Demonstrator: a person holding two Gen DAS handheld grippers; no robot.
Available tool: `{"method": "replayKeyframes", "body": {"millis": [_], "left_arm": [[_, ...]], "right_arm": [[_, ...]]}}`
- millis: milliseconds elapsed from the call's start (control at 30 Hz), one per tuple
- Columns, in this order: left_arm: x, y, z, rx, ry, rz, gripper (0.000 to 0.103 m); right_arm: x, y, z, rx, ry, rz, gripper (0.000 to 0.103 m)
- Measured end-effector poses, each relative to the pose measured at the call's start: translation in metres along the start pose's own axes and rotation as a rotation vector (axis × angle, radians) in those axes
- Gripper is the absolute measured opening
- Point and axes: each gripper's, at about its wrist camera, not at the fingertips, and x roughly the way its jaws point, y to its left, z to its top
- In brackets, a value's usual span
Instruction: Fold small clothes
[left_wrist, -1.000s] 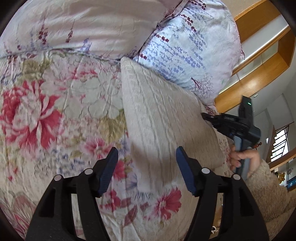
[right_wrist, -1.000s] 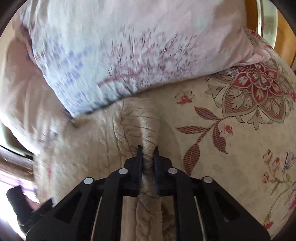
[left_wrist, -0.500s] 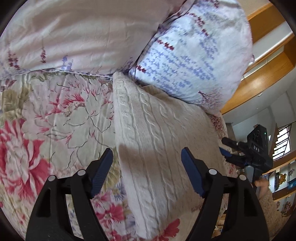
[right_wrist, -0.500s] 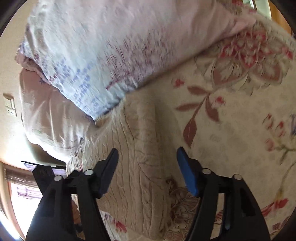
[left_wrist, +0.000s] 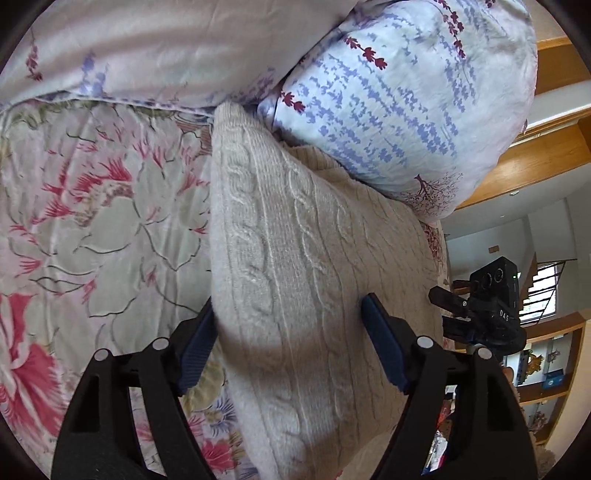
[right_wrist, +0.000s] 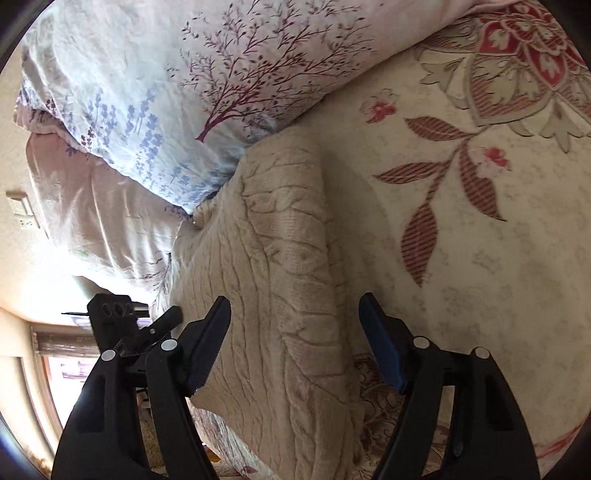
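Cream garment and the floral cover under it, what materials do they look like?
Cream garment: thick cable knit, wool or acrylic by the look; raised braided ribs, matte fuzzy surface. Floral cover: thin woven fabric, likely cotton or a blend; printed flowers, fine creases, faint sheen. Fibre content cannot be told from the pictures.

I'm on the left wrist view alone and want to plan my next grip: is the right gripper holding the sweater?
Observer: No. The right gripper is opening. The cream knit sweater lies between its pads, but they are not pinching it.
Operator: What does the sweater's edge on that side look like?
Observer: It is a rounded, doubled-over fold that runs away from the gripper toward the pillows.
Operator: What lies past that fold?
Observer: The floral bedspread, printed there with striped red leaves. Nothing else shows on it.
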Motion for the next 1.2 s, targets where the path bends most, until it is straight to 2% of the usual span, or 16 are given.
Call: {"method": "replayKeyframes", "body": {"millis": [167,300,367,433,467,567,767,900,1133,1200], "left_arm": [[0.009,-0.006,0.001,0.021,-0.011,0.000,0.077],[0.013,-0.007,-0.005,-0.002,-0.021,-0.015,0.069],[0.017,-0.006,-0.008,-0.009,-0.027,-0.015,0.062],[0.018,-0.006,-0.012,-0.020,-0.047,-0.001,0.054],[0.018,-0.007,-0.014,-0.024,-0.056,-0.002,0.045],[0.007,-0.011,-0.021,-0.022,-0.088,-0.009,0.036],[-0.036,-0.010,-0.028,-0.015,-0.156,-0.077,0.035],[-0.078,0.007,-0.031,-0.017,-0.197,-0.097,0.035],[-0.114,0.065,-0.046,-0.049,-0.184,-0.026,0.037],[-0.107,0.086,-0.046,-0.056,-0.157,0.036,0.038]], "right_arm": [[0.012,0.003,-0.001,-0.010,0.028,0.076,0.067],[0.021,0.000,-0.005,0.005,0.038,0.145,0.064],[0.020,-0.001,-0.007,0.014,0.033,0.140,0.057],[0.023,0.003,-0.011,0.014,0.034,0.119,0.039],[0.027,0.004,-0.013,0.031,0.047,0.124,0.036],[0.028,0.015,-0.019,0.049,0.016,0.135,0.032],[0.017,0.056,-0.030,0.010,-0.020,0.220,0.029],[0.027,0.093,-0.041,-0.047,-0.015,0.264,0.029],[0.086,0.139,-0.073,-0.172,0.006,0.184,0.029],[0.107,0.139,-0.082,-0.166,-0.003,0.136,0.029]]}}
